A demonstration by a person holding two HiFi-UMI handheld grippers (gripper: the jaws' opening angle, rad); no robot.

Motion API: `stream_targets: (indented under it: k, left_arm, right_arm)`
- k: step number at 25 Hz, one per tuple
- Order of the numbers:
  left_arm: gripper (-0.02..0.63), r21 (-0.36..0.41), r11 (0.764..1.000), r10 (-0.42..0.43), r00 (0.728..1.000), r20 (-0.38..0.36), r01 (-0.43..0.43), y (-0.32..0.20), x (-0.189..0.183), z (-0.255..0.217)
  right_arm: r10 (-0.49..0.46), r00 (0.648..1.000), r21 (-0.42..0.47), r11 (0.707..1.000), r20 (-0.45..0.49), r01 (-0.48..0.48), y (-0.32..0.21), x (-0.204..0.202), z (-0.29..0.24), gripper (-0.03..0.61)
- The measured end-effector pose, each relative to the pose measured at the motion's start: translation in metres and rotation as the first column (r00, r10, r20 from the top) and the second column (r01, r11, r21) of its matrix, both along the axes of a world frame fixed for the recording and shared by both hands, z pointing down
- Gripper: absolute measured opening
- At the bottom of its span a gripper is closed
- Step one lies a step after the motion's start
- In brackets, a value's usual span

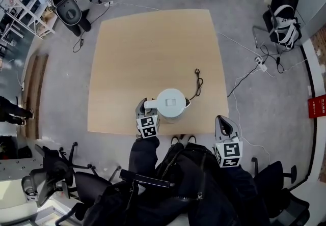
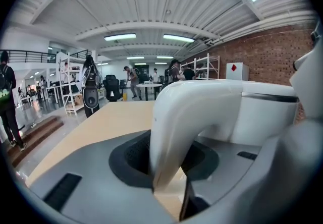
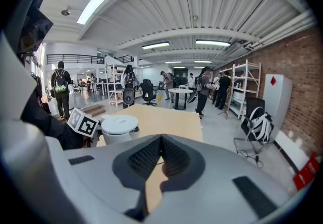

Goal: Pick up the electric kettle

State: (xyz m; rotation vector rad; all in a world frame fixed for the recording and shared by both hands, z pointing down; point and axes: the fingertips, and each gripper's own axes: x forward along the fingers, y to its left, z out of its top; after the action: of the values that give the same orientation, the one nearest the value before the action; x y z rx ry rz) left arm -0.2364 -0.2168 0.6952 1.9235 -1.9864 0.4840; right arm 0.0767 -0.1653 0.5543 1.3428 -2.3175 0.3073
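Grasping seems done, the electric kettle (image 1: 170, 104) being clamped at its handle (image 2: 186, 117) by the left gripper (image 2: 166, 167), the right gripper (image 3: 159, 167) held closed and empty; lifting off the table (image 1: 153, 52) is judged yet undone.

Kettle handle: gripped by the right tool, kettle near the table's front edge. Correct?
No. The left tool grips the kettle handle, as the left gripper view shows; the right tool is shut and empty. The kettle does sit near the table's front edge.
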Motion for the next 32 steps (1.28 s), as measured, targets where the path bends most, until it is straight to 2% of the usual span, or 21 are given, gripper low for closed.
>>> stream_targets:
  k: [7, 13, 27, 32]
  left_arm:
    - [0.118, 0.056, 0.998, -0.016, 0.998, -0.061, 0.02, 0.0, 0.001, -0.047]
    - [0.118, 0.091, 0.995, -0.041, 0.995, -0.091, 0.049, 0.005, -0.005, -0.092]
    - [0.118, 0.144, 0.988, -0.05, 0.994, -0.1, 0.064, 0.01, 0.005, -0.157]
    - [0.118, 0.185, 0.979, -0.069, 0.995, -0.074, 0.082, 0.016, 0.007, -0.182]
  right_arm:
    - [0.007, 1.0, 0.015, 1.0, 0.026, -0.008, -0.001, -0.001, -0.001, 0.004]
    - [0.007, 0.997, 0.065, 0.998, 0.074, -0.011, -0.011, -0.01, -0.012, 0.005]
    - [0.016, 0.988, 0.169, 0.985, 0.154, -0.042, -0.043, -0.008, -0.045, 0.004]
    - [0.016, 0.984, 0.227, 0.972, 0.175, -0.056, -0.054, -0.006, -0.065, 0.004]
